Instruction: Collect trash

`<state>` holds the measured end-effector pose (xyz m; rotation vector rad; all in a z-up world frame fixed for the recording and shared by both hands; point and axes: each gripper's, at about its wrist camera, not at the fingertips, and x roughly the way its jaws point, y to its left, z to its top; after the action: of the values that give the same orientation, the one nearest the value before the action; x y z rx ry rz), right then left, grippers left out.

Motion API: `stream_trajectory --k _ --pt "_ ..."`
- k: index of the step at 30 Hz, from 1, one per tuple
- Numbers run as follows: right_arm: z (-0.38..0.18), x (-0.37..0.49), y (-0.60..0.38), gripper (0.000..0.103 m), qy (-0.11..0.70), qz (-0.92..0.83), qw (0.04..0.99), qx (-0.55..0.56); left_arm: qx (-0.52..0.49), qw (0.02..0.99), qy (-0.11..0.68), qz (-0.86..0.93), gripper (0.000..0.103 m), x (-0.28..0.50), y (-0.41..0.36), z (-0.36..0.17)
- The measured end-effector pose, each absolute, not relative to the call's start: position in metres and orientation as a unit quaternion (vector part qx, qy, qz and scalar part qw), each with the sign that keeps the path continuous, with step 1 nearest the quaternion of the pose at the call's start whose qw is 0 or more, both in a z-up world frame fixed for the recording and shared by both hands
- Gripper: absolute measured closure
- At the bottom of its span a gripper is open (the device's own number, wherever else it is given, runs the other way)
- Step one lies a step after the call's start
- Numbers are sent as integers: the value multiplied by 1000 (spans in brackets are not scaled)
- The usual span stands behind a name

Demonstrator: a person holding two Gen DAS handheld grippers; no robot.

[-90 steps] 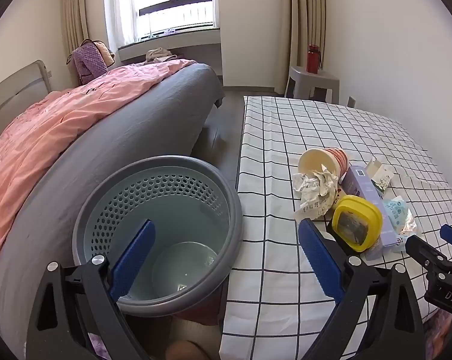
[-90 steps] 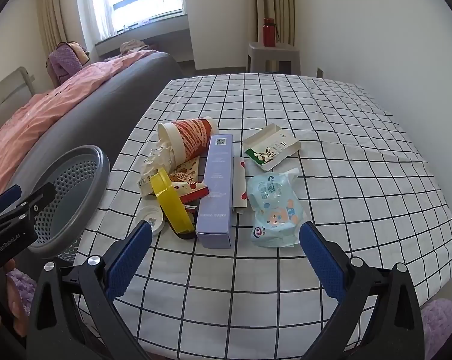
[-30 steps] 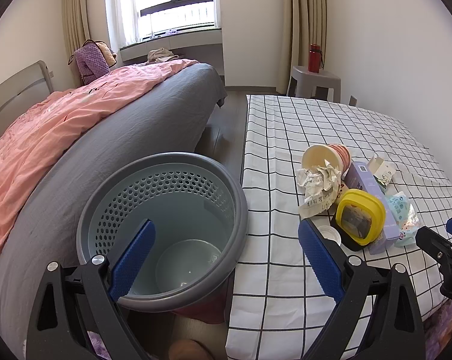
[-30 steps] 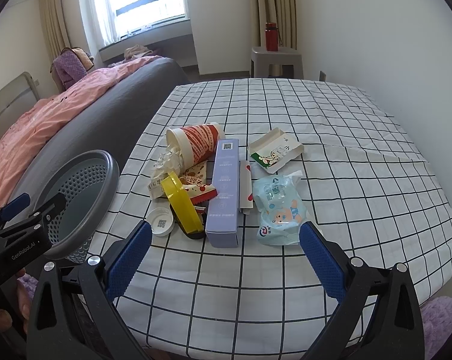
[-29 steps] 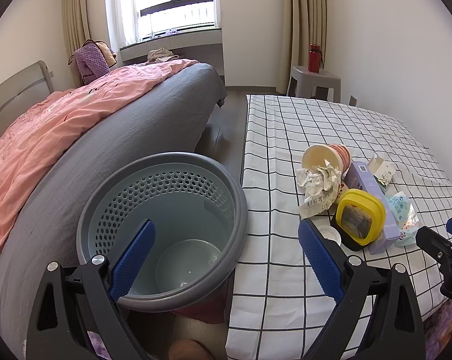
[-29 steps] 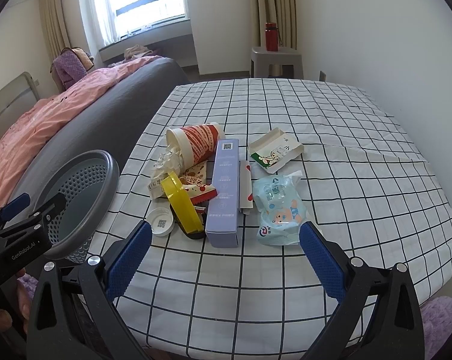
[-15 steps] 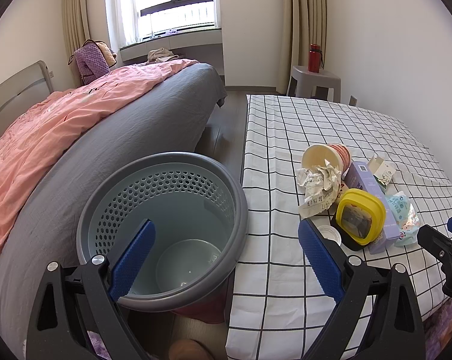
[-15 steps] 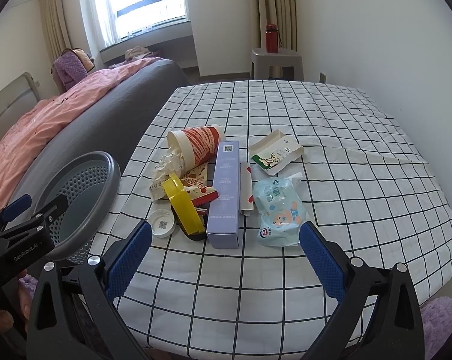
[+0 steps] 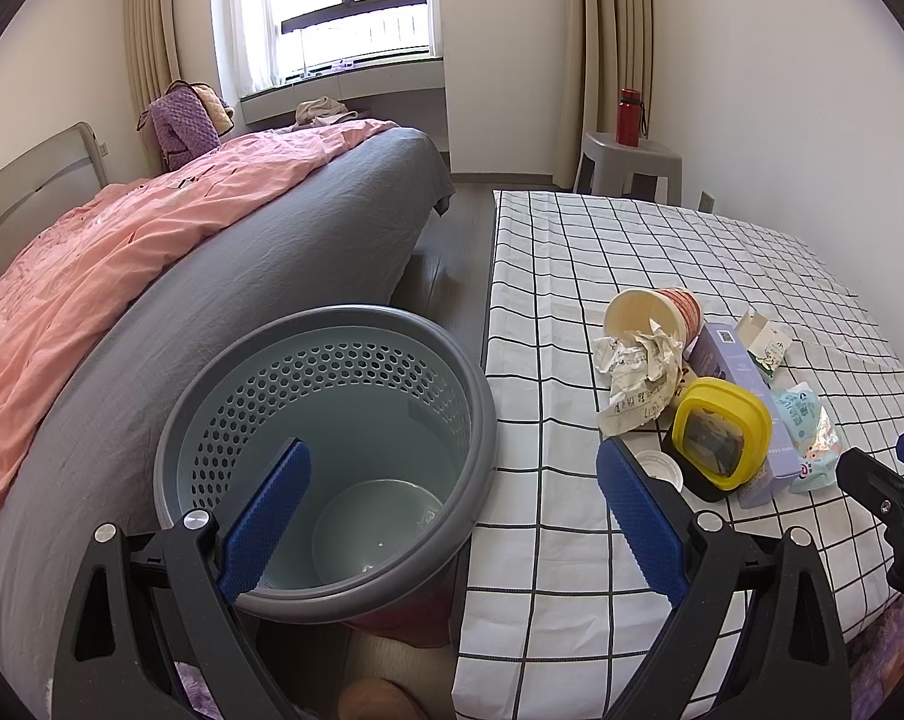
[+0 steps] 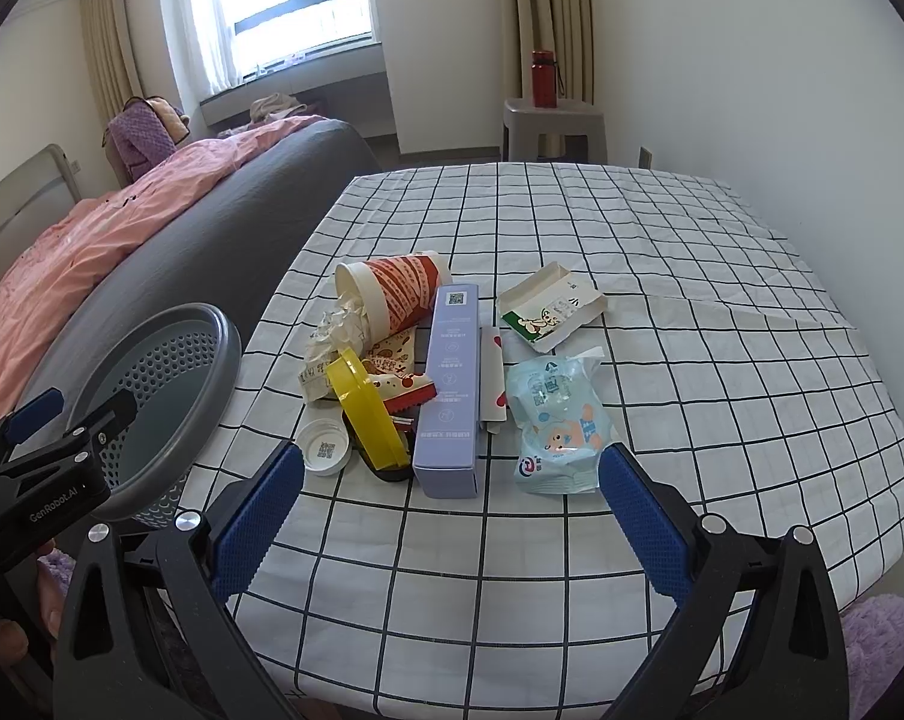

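Trash lies clustered near the table's (image 10: 721, 360) left edge, above the empty basket (image 9: 332, 336): purple box (image 10: 449, 384), paper cup (image 10: 392, 291), wipes packet (image 10: 556, 426), white cap (image 10: 324, 447). Left gripper (image 9: 452, 498) and right gripper (image 10: 449, 516) hover spread, empty. Nothing collected; next, likely descend on one item.

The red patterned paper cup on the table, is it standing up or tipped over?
Tipped over. The paper cup lies on its side, mouth toward the crumpled paper.

- Bright daylight pours in through the window (image 9: 356, 12), its panes blown out white.
- Shadows stay soft.
- Fisheye bending and dark corners frame both sharp views.
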<state>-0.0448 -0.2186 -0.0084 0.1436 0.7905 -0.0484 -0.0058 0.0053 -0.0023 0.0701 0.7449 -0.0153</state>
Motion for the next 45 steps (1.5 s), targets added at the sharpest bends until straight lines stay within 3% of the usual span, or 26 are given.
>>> stream_trajectory --k 18,45 --pt "-22 -45 -255 6 390 -37 917 77 49 925 377 -6 11 0 -9 -15" --pt "-56 -33 -320 6 398 -40 907 136 68 870 483 -78 11 41 -85 -87"
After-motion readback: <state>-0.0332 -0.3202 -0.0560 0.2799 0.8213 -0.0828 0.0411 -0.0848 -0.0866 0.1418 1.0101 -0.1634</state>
